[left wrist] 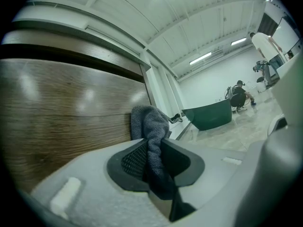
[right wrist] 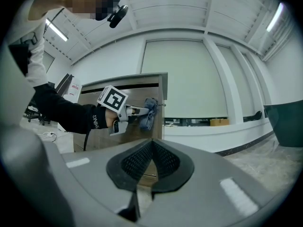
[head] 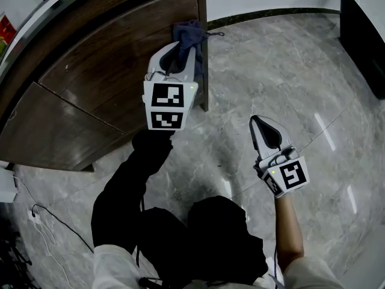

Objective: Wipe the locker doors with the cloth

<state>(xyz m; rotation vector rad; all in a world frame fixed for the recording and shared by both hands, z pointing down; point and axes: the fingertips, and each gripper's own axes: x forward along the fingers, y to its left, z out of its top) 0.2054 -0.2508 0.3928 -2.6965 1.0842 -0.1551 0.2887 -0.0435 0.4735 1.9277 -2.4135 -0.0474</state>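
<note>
The fingers (left wrist: 134,161) of my left gripper (head: 179,56) are closed on the cloth (left wrist: 150,123), not fully together, because the thick fold of the cloth stands between the two pads and fills the gap. The cloth is dark grey-blue and soft like a towel. One part of it hangs down inside the fingers, and a bigger bunch comes out past the fingertips. This bunch lies against the brown wooden locker door (left wrist: 61,108), and it seems to touch the wood there. Seen from my head, the cloth is just beyond the tips of the left gripper, near the outer edge of the door, where the wood ends and the grey marble floor (head: 289,71) begins. My left gripper points level toward the door, with its marker cube (head: 165,104) on the side toward me, and my arm behind it is in a black sleeve (head: 129,179). The fingers (right wrist: 137,162) of my right gripper (head: 261,128) are closed together. The pads meet at the tips and nothing is between them. This gripper hangs over the floor, well apart from the cloth and from the locker, to the right of my left one. In the right gripper view I see my left gripper from the side, and the cloth at its tips lies on the upper part of the door, close to the door's right edge. The right fingers have no contact with the cloth or the door.
</note>
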